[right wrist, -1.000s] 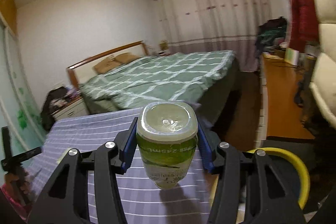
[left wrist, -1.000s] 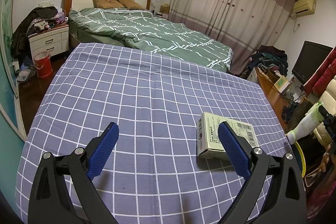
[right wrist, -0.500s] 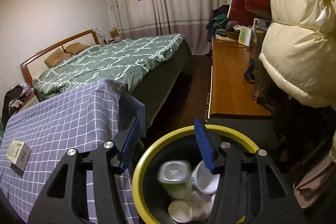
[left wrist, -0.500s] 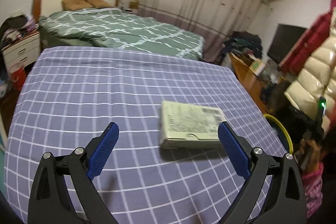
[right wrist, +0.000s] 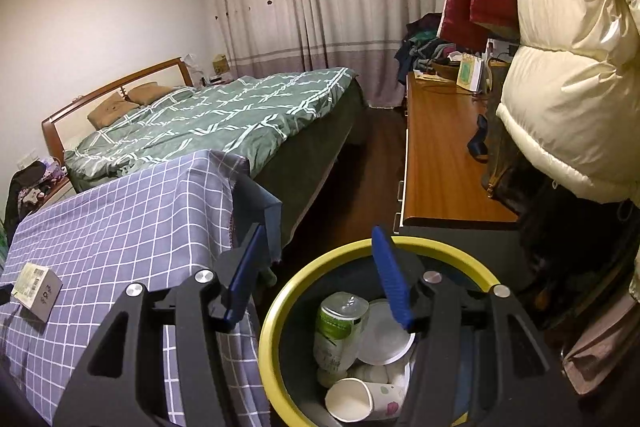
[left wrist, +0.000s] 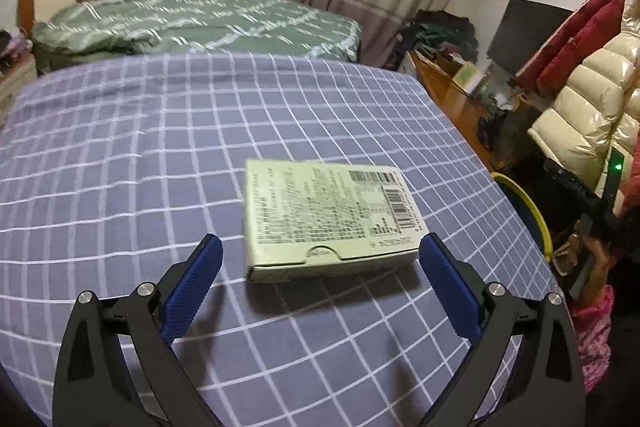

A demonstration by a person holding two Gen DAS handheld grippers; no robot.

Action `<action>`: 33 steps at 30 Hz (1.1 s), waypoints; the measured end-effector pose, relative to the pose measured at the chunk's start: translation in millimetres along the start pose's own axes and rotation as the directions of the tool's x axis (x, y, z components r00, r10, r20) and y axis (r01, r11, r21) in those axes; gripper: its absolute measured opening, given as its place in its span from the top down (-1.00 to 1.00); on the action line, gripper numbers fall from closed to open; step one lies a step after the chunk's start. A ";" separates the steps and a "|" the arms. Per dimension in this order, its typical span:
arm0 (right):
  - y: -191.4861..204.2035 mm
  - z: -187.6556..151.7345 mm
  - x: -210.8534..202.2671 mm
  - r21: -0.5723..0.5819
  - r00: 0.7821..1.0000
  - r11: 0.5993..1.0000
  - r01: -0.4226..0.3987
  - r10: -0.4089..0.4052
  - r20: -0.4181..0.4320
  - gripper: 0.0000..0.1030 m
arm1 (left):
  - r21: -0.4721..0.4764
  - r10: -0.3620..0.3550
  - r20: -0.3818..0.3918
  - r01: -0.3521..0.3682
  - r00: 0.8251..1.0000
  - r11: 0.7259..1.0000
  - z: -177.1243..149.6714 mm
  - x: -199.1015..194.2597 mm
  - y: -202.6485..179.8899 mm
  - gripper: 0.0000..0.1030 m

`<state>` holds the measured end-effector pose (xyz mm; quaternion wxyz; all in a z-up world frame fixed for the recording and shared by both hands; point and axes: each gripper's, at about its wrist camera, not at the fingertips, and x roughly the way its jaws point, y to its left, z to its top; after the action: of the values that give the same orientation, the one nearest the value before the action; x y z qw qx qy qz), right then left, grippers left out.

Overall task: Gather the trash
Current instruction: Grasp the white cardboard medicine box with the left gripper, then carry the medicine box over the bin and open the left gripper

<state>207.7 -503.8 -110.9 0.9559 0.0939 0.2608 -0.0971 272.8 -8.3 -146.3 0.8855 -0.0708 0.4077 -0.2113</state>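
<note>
A pale green flat carton (left wrist: 328, 211) with a barcode lies on the purple checked tablecloth (left wrist: 140, 147). My left gripper (left wrist: 320, 242) hovers at its near end. Its jaws are opening, one blue pad on each side of the carton's near corners, neither touching. In the right wrist view the same carton (right wrist: 36, 285) is far left on the cloth. My right gripper (right wrist: 318, 229) stands open and holds nothing, above a yellow-rimmed black bin (right wrist: 276, 301). A green-labelled bottle (right wrist: 340, 323), a paper cup (right wrist: 352, 403) and a white plate (right wrist: 384, 339) lie inside the bin.
The bin's rim (left wrist: 532, 205) shows past the table's right edge, beside a person's pink sleeve (left wrist: 596, 307). A green-quilted bed (right wrist: 224, 119) stands behind the table. A wooden desk (right wrist: 440, 163) and hanging puffer coats (right wrist: 568, 75) fill the right side.
My right gripper dropped over the bin and let go of the green bottle, which now lies inside. My left gripper swung right and closed in on the carton.
</note>
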 end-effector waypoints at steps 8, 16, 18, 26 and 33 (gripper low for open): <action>2.8 -0.1 -1.1 0.004 1.000 1.000 -0.015 0.015 0.002 -0.03 | 0.073 -0.086 -0.069 0.091 0.994 0.993 -11.3 14.9 -42.3 -0.88; 8.9 -0.5 -1.7 -0.002 1.000 1.000 -0.031 0.031 -0.002 -0.03 | 0.296 -0.193 -0.186 0.242 0.964 0.924 -36.4 24.7 -128.5 -0.88; 8.1 0.1 -2.7 -0.001 0.999 0.999 -0.033 0.033 0.001 -0.04 | 0.327 -0.163 -0.151 0.205 0.975 0.922 -31.2 16.3 -132.0 -0.88; 8.7 0.9 -2.5 0.005 0.999 0.999 -0.036 0.036 0.000 -0.06 | 0.333 -0.033 -0.078 0.057 0.996 0.941 19.6 11.9 -105.1 -0.88; 9.3 0.3 -2.3 0.006 0.999 0.999 -0.038 0.038 0.002 -0.09 | 0.343 0.056 -0.143 -0.003 0.988 0.939 36.8 59.4 -101.0 -0.88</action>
<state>208.1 -494.6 -108.2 0.9576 0.1015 0.2575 -0.0796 302.9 -126.7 -133.1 0.8540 0.1061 0.4316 -0.2702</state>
